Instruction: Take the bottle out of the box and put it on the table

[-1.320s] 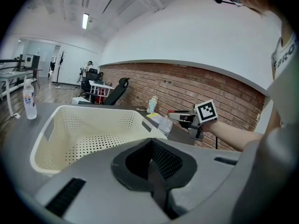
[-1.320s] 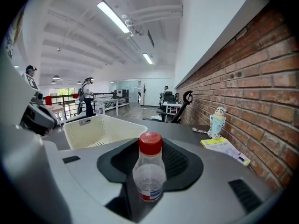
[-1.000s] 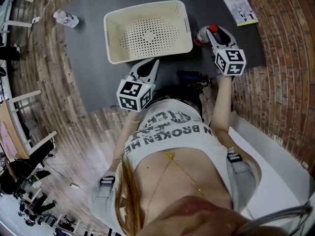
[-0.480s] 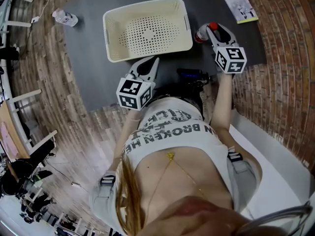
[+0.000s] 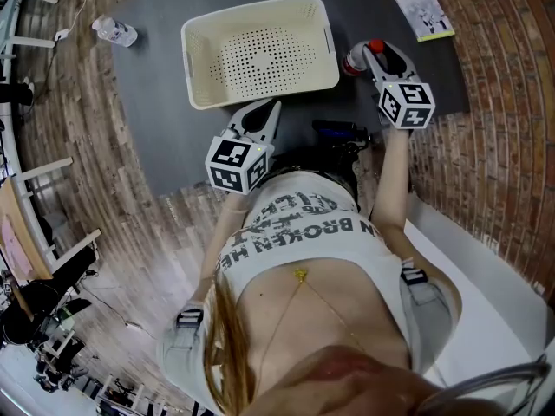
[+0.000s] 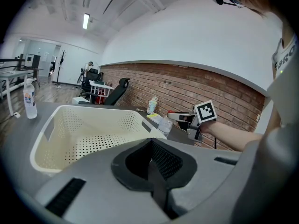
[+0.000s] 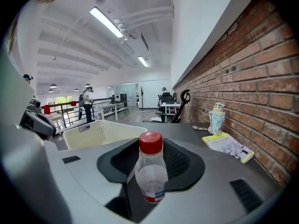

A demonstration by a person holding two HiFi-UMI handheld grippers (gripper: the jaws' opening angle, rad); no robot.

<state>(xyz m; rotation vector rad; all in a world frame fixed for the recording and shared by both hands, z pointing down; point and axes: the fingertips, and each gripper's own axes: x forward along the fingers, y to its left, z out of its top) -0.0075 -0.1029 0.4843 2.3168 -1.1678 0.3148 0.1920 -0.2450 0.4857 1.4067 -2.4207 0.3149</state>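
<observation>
Clear red-capped bottle [image 7: 150, 171] standing upright on the dark worktop [image 5: 156, 102], in the right claw [image 5: 373, 52], beside the cream box [image 5: 194, 59].

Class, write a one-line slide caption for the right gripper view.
Right claw grips an upright red-capped bottle, the white basket off to its left.

Open office: desks [image 6: 99, 85], swivel chairs [image 6: 117, 90].

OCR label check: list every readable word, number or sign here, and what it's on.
"BROKEN", upside down, neighbouring letters cut off: shirt
Shirt's other line: not readable.
Booklet: print too small.
Bottle label: too blurred.
Far bottle label: too small.
Cube markers: patterns only, no text.
</observation>
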